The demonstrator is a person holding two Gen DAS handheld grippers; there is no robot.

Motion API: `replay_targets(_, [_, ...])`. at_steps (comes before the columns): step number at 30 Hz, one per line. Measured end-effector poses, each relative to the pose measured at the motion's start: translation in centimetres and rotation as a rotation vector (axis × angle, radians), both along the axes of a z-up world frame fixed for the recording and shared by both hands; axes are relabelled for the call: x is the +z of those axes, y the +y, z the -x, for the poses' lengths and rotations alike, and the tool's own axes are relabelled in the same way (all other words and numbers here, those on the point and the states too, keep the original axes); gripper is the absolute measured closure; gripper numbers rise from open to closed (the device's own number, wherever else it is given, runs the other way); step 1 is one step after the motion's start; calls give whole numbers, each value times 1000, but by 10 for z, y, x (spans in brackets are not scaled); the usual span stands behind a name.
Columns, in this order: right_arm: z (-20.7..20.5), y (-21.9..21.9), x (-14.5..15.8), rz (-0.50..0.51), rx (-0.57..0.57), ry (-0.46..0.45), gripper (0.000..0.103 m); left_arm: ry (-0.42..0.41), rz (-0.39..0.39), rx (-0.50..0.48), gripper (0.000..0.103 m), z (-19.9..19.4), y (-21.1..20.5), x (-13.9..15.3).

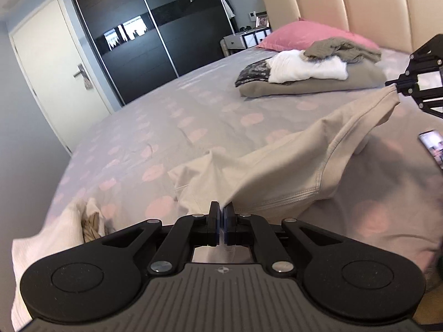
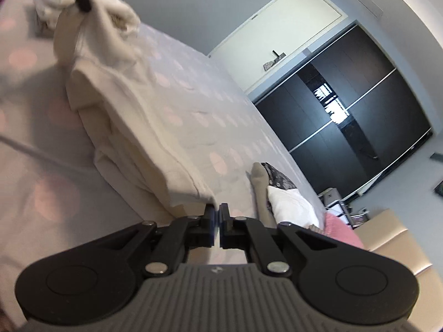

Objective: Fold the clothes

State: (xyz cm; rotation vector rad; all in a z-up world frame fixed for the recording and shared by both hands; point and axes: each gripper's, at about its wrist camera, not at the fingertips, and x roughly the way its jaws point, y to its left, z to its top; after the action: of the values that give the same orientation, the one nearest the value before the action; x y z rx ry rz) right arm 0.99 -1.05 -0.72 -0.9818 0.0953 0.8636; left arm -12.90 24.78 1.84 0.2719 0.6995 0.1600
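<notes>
A beige garment, soft, light and limp, is being held stretched above the bed, pinched at opposite edges by the closed left gripper and right gripper.

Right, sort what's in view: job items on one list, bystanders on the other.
Job:
beige garment, pinched by left gripper and right gripper
pile of clothes
cream cloth

Lying about:
pink pillow
phone
bedside table
wardrobe
</notes>
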Motion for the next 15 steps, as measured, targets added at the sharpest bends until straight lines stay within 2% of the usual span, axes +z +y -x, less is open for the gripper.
replay_targets(2, [11, -7, 5, 2, 30, 9, 100, 18, 27, -15, 102, 11, 4, 11])
replay_targets(6, [26, -14, 8, 17, 70, 13, 100, 97, 94, -27, 102, -1, 16, 3])
replay_targets(11, [8, 5, 1, 49, 26, 64, 100, 200, 179, -41, 102, -19, 32, -9])
replay_targets(13, [-11, 16, -4, 58, -14, 100, 100, 241, 212, -46, 102, -26, 38, -14])
replay_targets(15, [-31, 26, -9, 60, -64, 147, 100, 257, 284, -16, 102, -43, 55, -23])
